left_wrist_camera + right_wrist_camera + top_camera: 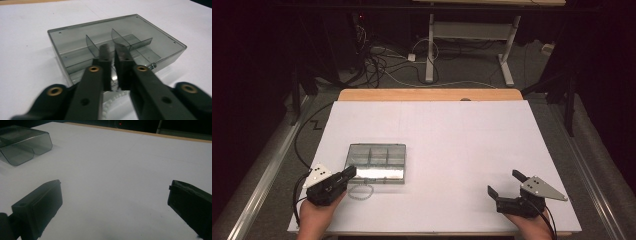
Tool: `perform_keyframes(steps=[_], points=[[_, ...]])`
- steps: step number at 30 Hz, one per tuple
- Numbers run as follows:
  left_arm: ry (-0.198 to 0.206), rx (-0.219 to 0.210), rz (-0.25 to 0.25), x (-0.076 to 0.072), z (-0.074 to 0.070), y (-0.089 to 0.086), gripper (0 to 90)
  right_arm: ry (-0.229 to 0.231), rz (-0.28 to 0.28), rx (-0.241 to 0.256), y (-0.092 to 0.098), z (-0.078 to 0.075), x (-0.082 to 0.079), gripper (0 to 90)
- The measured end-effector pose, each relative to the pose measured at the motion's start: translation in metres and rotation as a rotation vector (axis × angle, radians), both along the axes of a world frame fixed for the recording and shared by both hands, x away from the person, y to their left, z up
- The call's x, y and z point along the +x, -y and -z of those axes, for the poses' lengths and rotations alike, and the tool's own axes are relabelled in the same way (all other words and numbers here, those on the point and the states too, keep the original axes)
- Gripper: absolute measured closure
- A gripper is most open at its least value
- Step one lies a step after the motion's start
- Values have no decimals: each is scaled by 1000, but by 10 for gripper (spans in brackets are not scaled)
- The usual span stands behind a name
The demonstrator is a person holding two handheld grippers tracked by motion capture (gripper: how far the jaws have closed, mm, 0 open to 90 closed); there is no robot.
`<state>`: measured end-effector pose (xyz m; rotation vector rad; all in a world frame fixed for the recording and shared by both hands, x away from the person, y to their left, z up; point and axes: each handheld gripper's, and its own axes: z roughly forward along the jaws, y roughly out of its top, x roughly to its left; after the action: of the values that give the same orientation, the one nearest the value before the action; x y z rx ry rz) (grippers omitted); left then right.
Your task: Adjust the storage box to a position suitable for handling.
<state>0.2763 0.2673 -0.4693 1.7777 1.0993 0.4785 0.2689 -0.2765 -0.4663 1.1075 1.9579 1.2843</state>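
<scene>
Smoky clear plastic box lies on the white table top, right at the tips of the left gripper, whose jaws stand nearly pressed together with just a thin slit between them. In the left gripper view those fingers sit at the box's near wall, over its edge, and I cannot tell whether they pinch anything. Beyond the fingertips the box is split by thin upright dividers into several compartments, and a small metal hinge pin shows at the wall just to one side of the jaws. Below the fingers, close under the gripper, a white beaded loop lies on the table just outside the box; its toothed curve peeks between the two arms. The right gripper is well apart from the box, low over bare table, its jaws spread wide with nothing between them. From its own view, the box sits far off beyond the left-hand finger. A person's hands hold both tools from the near edge.
</scene>
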Motion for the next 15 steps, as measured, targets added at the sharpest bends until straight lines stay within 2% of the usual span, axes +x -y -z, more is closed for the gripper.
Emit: perform_keyframes(steps=[3, 6, 15], points=[[0, -1, -20, 1, -1, -4, 877, 0, 0, 0, 0, 0, 0, 5], [-18, 5, -31, 2, 0, -10, 877, 0, 0, -1, 0, 0, 0, 5], [-23, -11, -93, 5, 3, -32, 878, 1, -1, -3, 0, 0, 1, 5]])
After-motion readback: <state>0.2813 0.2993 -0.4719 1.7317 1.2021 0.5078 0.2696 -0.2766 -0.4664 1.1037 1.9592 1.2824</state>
